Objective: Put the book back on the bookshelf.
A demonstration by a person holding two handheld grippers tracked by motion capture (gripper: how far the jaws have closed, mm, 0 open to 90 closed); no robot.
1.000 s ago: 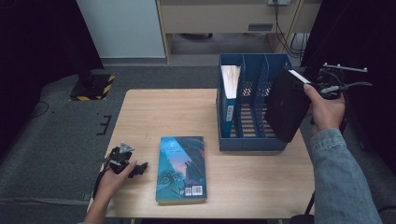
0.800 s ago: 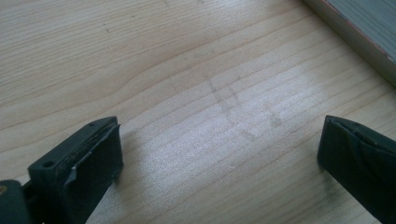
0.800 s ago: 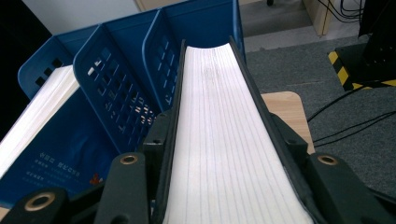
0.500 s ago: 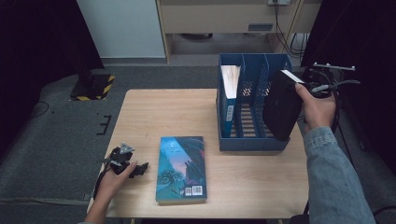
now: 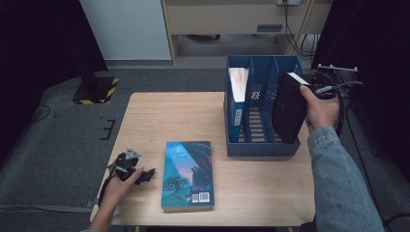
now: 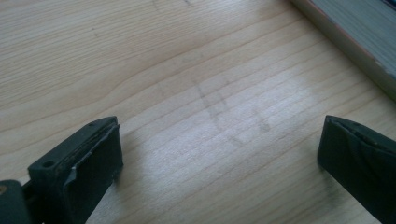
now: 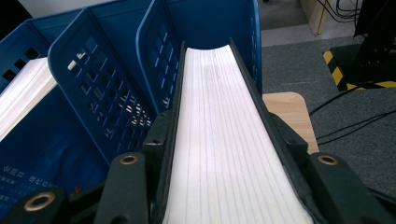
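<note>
My right gripper (image 5: 309,92) is shut on a thick black book (image 5: 288,108), held upright over the right end of the blue file rack (image 5: 261,147). In the right gripper view the book's white page edge (image 7: 224,140) runs between my jaws into the rack's end slot (image 7: 210,28). A blue book (image 5: 237,96) stands in the rack's left slot. A teal paperback (image 5: 187,174) lies flat on the table near the front edge. My left gripper (image 5: 138,175) rests on the table left of it, open, with bare wood (image 6: 215,116) between its jaws.
The wooden table (image 5: 164,116) has free room at its left and back. A yellow-and-black striped base (image 5: 96,89) stands on the grey floor at the left. Cables (image 5: 295,34) hang behind the rack. Dark curtains close both sides.
The right hand has carried the black book leftward and a little down, from beside the rack to over its right end. The left gripper has stayed put.
</note>
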